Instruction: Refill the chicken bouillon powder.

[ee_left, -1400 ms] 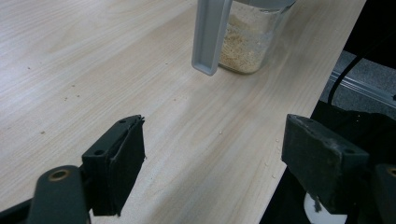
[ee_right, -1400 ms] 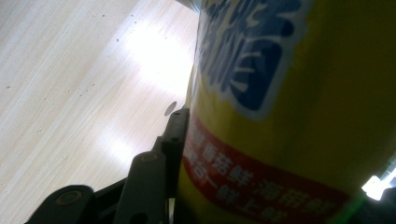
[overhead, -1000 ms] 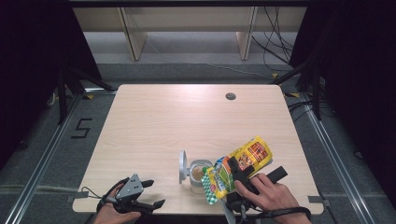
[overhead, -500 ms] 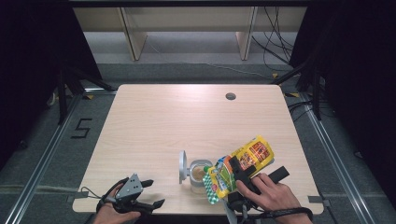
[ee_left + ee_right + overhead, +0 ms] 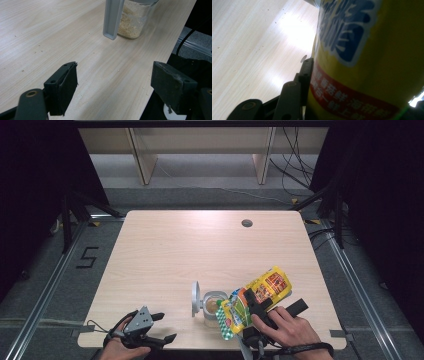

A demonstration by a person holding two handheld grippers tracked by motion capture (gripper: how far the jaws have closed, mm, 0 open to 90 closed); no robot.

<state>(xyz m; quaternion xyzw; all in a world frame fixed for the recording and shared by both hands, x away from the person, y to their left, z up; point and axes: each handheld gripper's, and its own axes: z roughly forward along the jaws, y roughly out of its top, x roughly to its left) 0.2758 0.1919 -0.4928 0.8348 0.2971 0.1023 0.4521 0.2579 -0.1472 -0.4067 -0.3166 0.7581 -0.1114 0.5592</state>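
Pouch (image 5: 262,292), yellow with red and blue print, sits in the lower right of the high view, tilted with its green-checked end (image 5: 231,317) down over the open jar (image 5: 212,306). The right hand-held gripper (image 5: 255,307) is clamped on the pouch's middle, and the person's right hand (image 5: 285,330) wraps the gripper body just below it. In the right gripper view the pouch (image 5: 367,62) takes up the right side of the frame, pressed against the black finger (image 5: 305,75) at bottom centre; pale wood shows to the upper left.

The jar stands on the tabletop (image 5: 200,250) near its front edge, holding a tan, crumbly filling. Its grey lid (image 5: 195,299) is hinged open and stands upright on the jar's left. In the left gripper view the jar (image 5: 133,21) is at top centre, with the lid (image 5: 112,20) hanging down in front of it and crumbs scattered on the wood.

The left hand-held gripper (image 5: 157,327) rests at the lower left of the high view, at the tabletop's front edge, well apart from the jar. Its jaws stand wide apart with nothing between them, as the left gripper view shows, one finger (image 5: 62,87) at lower left and the other at lower right.
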